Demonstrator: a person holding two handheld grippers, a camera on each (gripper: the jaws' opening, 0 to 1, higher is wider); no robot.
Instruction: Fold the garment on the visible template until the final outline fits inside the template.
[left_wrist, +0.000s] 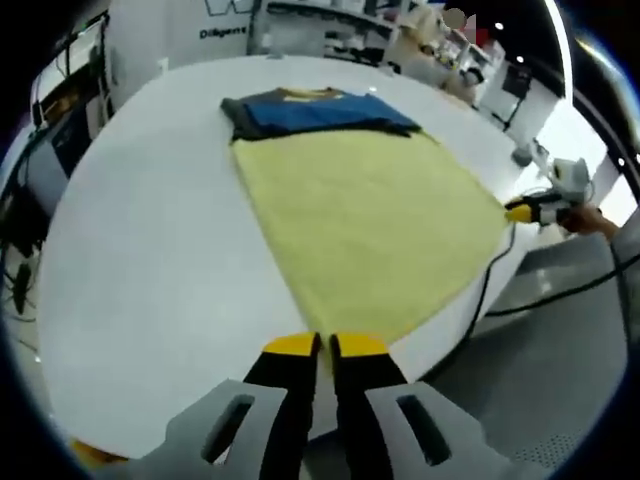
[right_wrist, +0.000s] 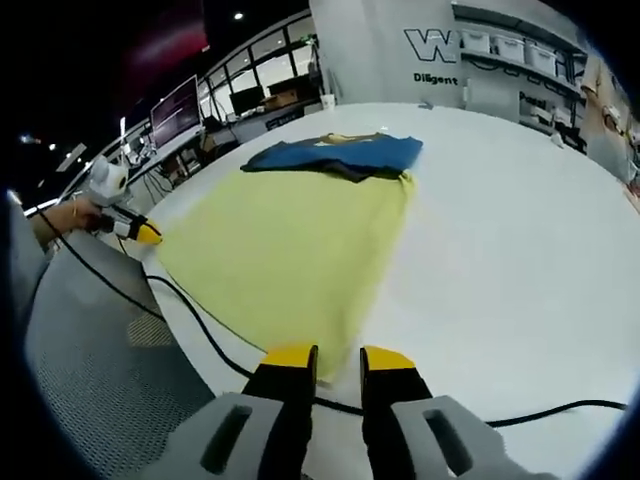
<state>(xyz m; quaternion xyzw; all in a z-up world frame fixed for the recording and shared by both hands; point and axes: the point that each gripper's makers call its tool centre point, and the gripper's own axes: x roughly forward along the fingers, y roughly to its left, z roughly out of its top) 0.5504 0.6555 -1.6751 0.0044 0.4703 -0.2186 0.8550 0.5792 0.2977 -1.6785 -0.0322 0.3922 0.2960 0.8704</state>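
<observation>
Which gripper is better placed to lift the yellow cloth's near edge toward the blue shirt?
The left gripper, probably: it looks shut on the yellow cloth corner; the right gripper shows a gap at its corner.

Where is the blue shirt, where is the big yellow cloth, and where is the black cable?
Blue shirt (left_wrist: 320, 110), left gripper view, middle of the folded body.
Yellow cloth (left_wrist: 370, 225), left gripper view, its flat centre.
Black cable (right_wrist: 190, 310), right gripper view, the stretch along the cloth's edge.
</observation>
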